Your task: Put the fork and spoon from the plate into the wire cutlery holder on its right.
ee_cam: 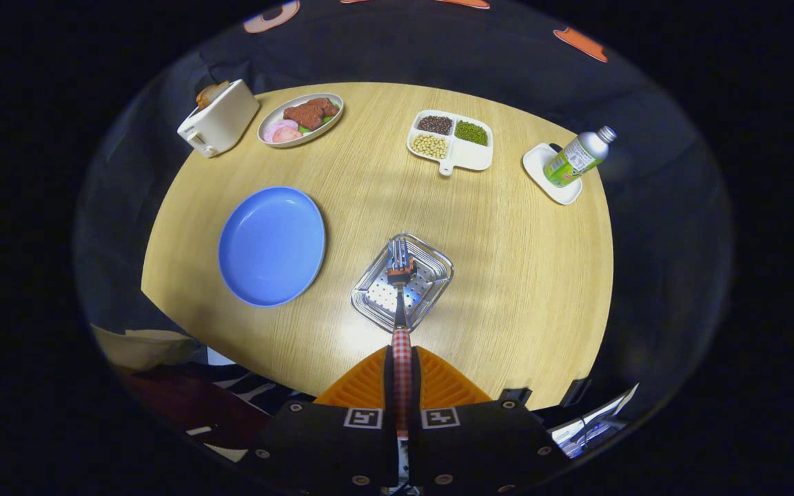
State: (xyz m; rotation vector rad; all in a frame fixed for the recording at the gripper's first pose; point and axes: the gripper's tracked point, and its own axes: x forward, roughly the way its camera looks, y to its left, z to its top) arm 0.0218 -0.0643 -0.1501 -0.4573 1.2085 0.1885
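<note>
My gripper (402,353) is shut on the red-and-white checked handle of the fork (402,358). The fork points straight ahead from the fingers. Its metal neck and tines (400,255) hang over the wire cutlery holder (437,270), which stands just ahead of the fingers on the wooden table. A small orange and dark piece (400,276) shows at the fork's neck inside the holder; I cannot tell what it is. Left of the holder lies the blue plate (271,245), with nothing on it.
Across the round table (521,275) stand a white toaster (218,117), an oval plate of food (300,118), a divided dish of beans (451,140) and a bottle (579,157) lying on a small white dish (547,178). The table's near edge runs just below the holder.
</note>
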